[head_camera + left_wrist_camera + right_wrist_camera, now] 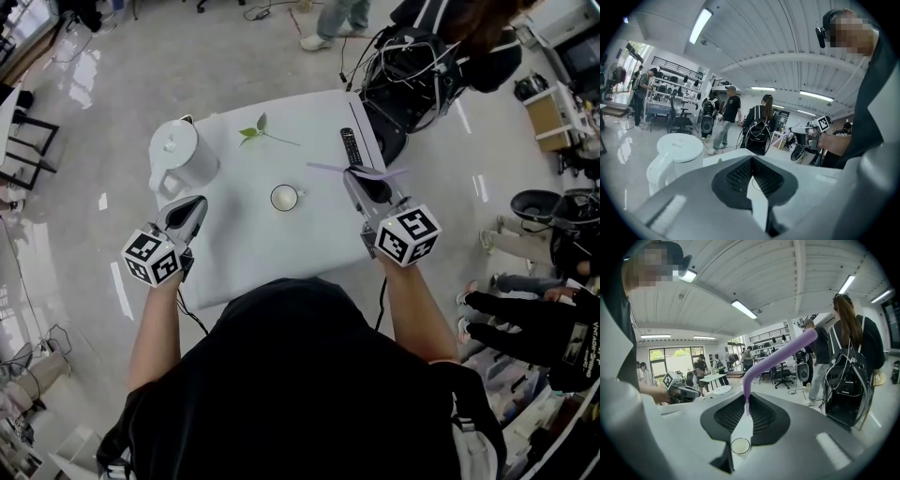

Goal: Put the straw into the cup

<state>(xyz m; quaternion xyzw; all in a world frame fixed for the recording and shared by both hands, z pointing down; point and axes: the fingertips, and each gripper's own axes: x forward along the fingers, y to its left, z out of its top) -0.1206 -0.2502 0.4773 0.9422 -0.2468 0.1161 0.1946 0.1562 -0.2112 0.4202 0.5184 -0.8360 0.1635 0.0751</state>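
Leftmost on the white tabletop (pixel 246 258) stands the kettle (pixel 180 155), and just beside it is your left gripper (pixel 198 202). Its jaws are pressed together with nothing between them.

Further right, between your two hands, the cup (pixel 284 198) stands upright with its mouth open upward. Nothing is in it yet.

Your right gripper (pixel 360 174) has its jaws clenched on the purple straw (pixel 328 169), pinching it near the short end past the bend. The long part runs out crosswise to the jaws, lying close to level over the tabletop.

From these jaws the cup lies to the left and a little toward you. The right hand carries the straw, so the move is its own. I judge you must tip the straw toward upright and bring its free end over the cup's mouth.
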